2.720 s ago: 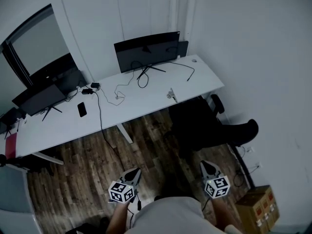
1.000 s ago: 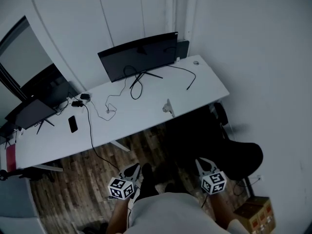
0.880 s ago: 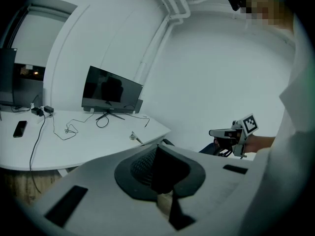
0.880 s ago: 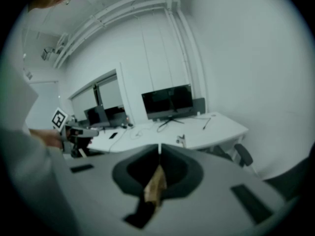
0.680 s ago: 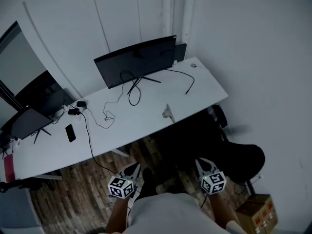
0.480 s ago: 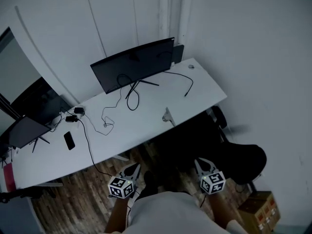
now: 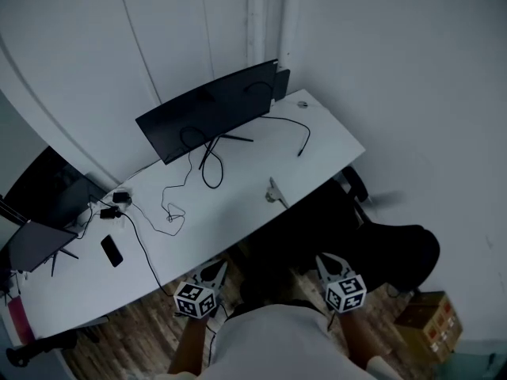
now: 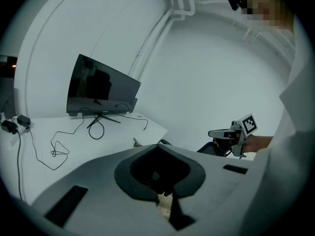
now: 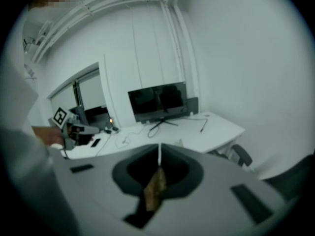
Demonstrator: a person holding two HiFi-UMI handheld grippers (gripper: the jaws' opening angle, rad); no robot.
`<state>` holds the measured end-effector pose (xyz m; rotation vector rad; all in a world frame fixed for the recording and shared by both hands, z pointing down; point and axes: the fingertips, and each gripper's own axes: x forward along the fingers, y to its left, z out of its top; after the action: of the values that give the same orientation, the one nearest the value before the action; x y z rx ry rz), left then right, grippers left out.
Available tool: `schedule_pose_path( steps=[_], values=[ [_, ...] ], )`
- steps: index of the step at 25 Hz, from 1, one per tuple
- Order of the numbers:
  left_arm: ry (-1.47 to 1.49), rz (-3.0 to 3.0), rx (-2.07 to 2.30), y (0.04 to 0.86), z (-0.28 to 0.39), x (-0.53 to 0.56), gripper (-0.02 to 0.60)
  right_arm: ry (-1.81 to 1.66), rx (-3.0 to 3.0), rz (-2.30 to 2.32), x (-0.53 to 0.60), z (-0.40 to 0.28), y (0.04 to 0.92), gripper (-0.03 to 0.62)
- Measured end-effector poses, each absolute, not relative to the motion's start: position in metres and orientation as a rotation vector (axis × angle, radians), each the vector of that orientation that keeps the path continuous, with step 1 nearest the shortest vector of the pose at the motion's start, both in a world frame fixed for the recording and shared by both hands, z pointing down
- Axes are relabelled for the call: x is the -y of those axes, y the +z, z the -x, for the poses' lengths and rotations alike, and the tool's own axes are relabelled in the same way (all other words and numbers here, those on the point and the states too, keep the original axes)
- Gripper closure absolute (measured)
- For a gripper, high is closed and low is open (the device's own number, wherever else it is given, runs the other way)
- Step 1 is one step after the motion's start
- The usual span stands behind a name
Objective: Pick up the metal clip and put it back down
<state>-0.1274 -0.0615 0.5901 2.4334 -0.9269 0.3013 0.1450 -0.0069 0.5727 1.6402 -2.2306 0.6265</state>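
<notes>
The metal clip (image 7: 274, 191) is a small silver piece standing near the front edge of the white desk (image 7: 238, 204), and nothing touches it. It also appears in the left gripper view (image 8: 136, 142) and the right gripper view (image 9: 180, 142). My left gripper (image 7: 215, 270) is held low in front of the person, short of the desk edge, jaws shut and empty (image 8: 158, 144). My right gripper (image 7: 324, 260) hangs beside it over the dark chair, its jaws meeting in a thin line (image 9: 159, 155) with nothing between them. Each gripper shows in the other's view: the right gripper (image 8: 222, 133), the left gripper (image 9: 81, 129).
A curved black monitor (image 7: 207, 113) stands at the back of the desk, with loose black cables (image 7: 207, 165) and a phone (image 7: 112, 250). A second monitor (image 7: 47, 192) is at the left. A black office chair (image 7: 396, 252) and a cardboard box (image 7: 428, 319) stand to the right.
The person has walked nearer the desk, which now fills more of the head view. Both grippers came along, side by side, jaws unchanged. The clip has not moved.
</notes>
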Motion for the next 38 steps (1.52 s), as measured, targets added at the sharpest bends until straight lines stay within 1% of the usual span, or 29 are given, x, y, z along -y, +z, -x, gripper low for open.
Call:
schedule_pose_path(
  steps=[9,22,28,38],
  values=[
    [0.307,-2.439,0.840,0.600,0.142,0.096,0.548,0.634,2.163,-1.699,0.020,-0.127,0.576,0.559],
    [0.321,-2.398,0.817,0.610,0.121,0.123,0.548,0.686,2.143,-1.698,0.048,-0.143,0.590,0.559],
    [0.334,-2.354,0.863,0.614,0.106,0.147,0.548,0.719,2.177,-1.635,0.088,-0.155,0.600,0.559],
    [0.389,-2.295,0.870,0.633,0.054,0.191,0.548,0.805,2.218,-1.508,0.150,-0.177,0.627,0.559]
  ],
)
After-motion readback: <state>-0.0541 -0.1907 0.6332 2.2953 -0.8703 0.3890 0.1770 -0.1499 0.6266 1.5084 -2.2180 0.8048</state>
